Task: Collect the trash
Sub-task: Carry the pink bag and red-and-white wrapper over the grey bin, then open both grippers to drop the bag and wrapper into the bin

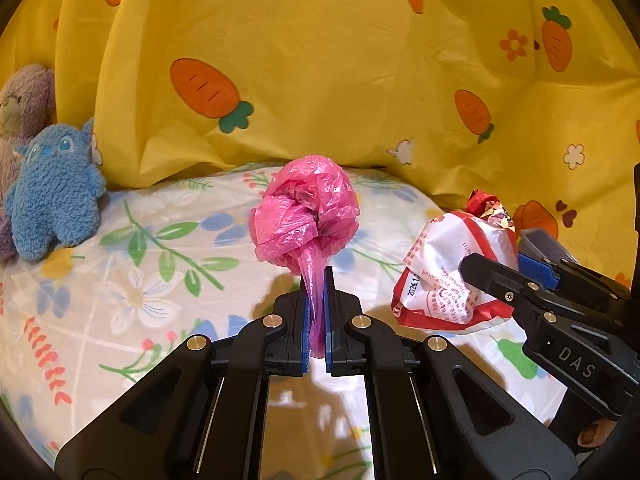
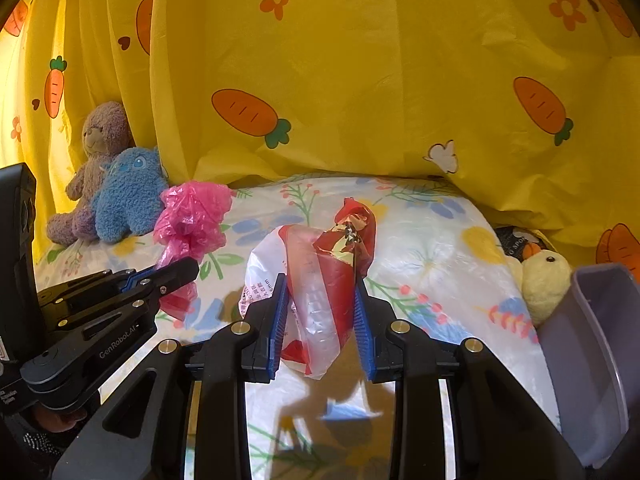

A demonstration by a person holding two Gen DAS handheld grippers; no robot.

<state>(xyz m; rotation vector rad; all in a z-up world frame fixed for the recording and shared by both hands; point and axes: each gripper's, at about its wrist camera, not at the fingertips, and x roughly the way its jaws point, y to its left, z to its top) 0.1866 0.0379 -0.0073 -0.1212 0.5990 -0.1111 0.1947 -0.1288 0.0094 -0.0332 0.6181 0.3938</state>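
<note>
We hold the pink bag (image 1: 306,208) tight in the left gripper (image 1: 317,312) and the red wrapper (image 2: 320,280) in the right gripper (image 2: 322,320). Keep both jaws squeezed until we reach the grey bin (image 2: 592,360).

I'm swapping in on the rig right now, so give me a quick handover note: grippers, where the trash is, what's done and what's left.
Left gripper: shut on the tail of the pink plastic bag, bag lifted off the floral bed cover.
Right gripper: shut on the red and white wrapper, also held above the cover.
Grey bin: at the right edge of the right wrist view, beside the yellow duck toy.
Done: both pieces picked up.
Left: carry both to the bin, probably, and release. No other loose trash shows on the cover.
</note>
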